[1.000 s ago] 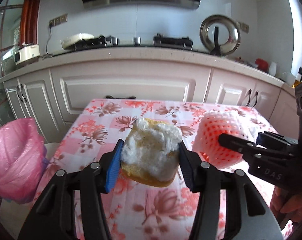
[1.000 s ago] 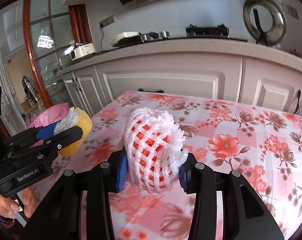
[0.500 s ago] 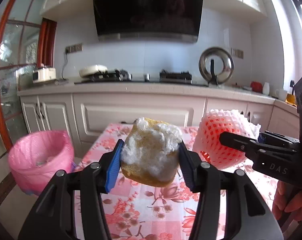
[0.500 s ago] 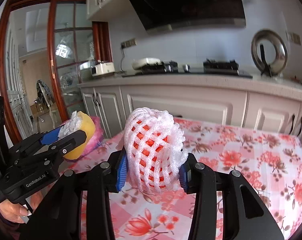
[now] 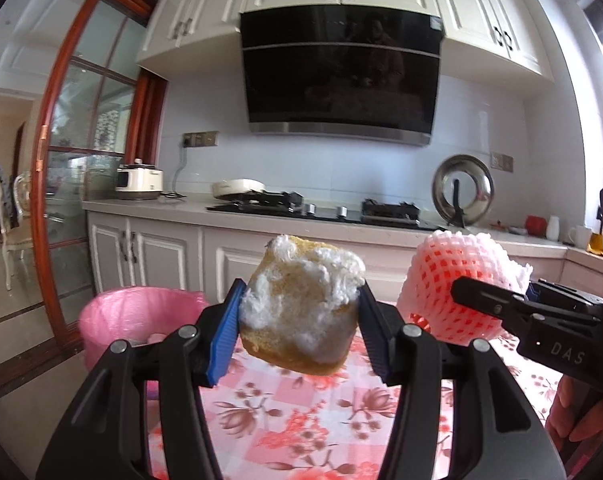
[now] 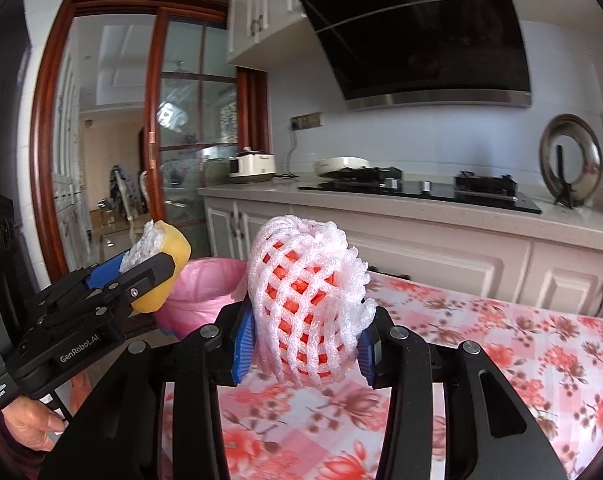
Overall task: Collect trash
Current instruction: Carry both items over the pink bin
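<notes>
Left wrist view: left gripper (image 5: 299, 320) is clamped on a yellow peel chunk w/ white pith (image 5: 301, 304), carried clear above the floral tablecloth (image 5: 285, 420), likely headed for the pink-lined bin (image 5: 113, 316) just beyond the table's left edge. Chunk sits square btwn the blue pads (image 5: 225, 332), bulging out top & bottom.

Right wrist view: right gripper (image 6: 305, 340) is clamped on the red fruit in white foam net (image 6: 307, 300), also airborne. Net fills the gap; bin (image 6: 205, 292) shows behind, to the left.

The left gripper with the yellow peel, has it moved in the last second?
Yes. The left gripper rose and swung toward the pink bin; the range hood now fills its view.
</notes>
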Motion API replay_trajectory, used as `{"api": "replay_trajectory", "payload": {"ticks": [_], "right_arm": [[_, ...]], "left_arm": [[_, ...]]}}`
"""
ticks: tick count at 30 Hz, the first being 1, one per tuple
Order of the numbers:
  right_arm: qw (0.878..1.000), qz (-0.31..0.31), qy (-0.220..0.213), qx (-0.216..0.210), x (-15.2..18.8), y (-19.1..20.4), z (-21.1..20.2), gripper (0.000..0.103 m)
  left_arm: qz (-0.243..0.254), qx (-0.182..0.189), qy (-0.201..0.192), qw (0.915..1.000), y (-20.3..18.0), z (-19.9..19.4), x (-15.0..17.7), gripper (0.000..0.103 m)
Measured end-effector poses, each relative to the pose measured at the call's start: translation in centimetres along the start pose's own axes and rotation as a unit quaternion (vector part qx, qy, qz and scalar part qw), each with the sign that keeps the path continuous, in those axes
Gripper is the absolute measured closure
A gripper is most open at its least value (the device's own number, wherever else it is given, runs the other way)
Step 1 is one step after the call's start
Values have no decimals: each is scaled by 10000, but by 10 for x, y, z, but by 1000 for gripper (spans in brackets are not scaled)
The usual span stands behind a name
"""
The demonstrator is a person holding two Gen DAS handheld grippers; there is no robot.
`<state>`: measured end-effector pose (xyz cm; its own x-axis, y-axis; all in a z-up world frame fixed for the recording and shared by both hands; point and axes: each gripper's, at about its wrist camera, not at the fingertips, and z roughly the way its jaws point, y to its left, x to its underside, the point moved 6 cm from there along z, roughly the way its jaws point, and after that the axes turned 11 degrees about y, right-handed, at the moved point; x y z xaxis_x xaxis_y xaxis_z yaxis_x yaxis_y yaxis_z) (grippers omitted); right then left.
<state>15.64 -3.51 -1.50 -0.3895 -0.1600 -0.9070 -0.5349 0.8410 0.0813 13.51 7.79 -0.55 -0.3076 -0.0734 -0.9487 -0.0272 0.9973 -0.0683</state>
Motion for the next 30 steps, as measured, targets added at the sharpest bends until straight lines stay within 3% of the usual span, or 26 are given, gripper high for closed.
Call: {"api": "replay_trajectory", "payload": {"ticks": [14, 22, 30], "right_arm": [[9964, -422, 83, -730, -34, 77, 65, 62], [9927, -476, 134, -1103, -64, 100, 128, 62], [9887, -461, 351, -1384, -85, 109, 201, 62]], "left_arm": [[-494, -781, -176, 9956, 95, -18, 2, 50], [-501, -1175, -127, 9917, 150, 10, -11, 50], [-565, -1278, 59, 9902, 193, 64, -27, 49]]}}
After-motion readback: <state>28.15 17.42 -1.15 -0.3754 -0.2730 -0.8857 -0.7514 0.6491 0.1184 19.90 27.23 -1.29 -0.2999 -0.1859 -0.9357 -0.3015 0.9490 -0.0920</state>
